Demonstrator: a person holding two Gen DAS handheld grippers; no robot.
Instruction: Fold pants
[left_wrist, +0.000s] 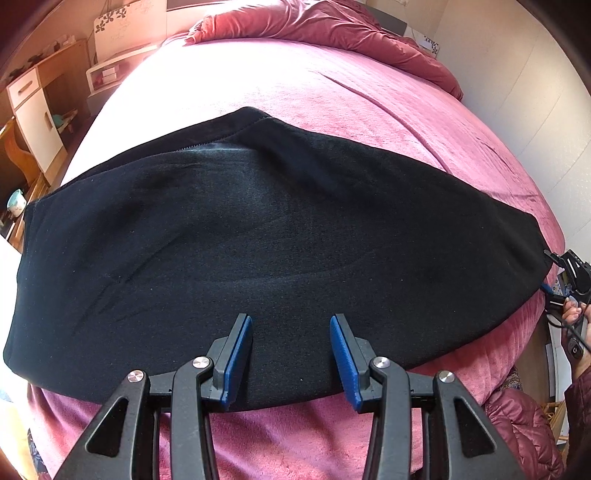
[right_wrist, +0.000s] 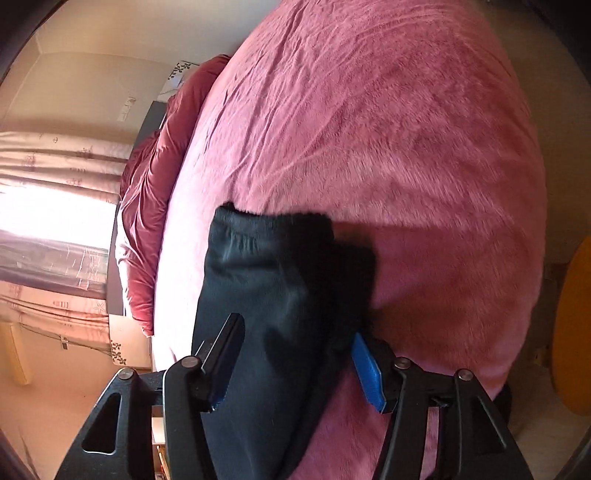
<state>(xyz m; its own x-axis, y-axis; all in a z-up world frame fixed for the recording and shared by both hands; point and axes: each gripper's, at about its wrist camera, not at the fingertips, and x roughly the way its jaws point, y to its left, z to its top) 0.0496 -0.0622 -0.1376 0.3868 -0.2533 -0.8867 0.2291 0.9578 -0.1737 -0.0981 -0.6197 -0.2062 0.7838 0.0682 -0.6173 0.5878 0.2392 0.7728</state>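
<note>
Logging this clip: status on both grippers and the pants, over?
Left gripper open over the black pants. Right gripper at pants' end, fabric between the jaws, grip unclear. Pants flat across the pink bedspread. Nothing in the way.

Window (right_wrist: 44, 214) glare, washed-out bed (left_wrist: 207, 74), fisheye-bent edges, slight blur.

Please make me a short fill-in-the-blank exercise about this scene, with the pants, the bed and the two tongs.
1. The pants are ____ in colour.
2. They lie on a bed with a ____ cover.
3. The pads on the left tongs are ____ in colour.
4. Between the right tongs lies one ____ of the pants.

Missing words: black; pink; blue; end
</note>
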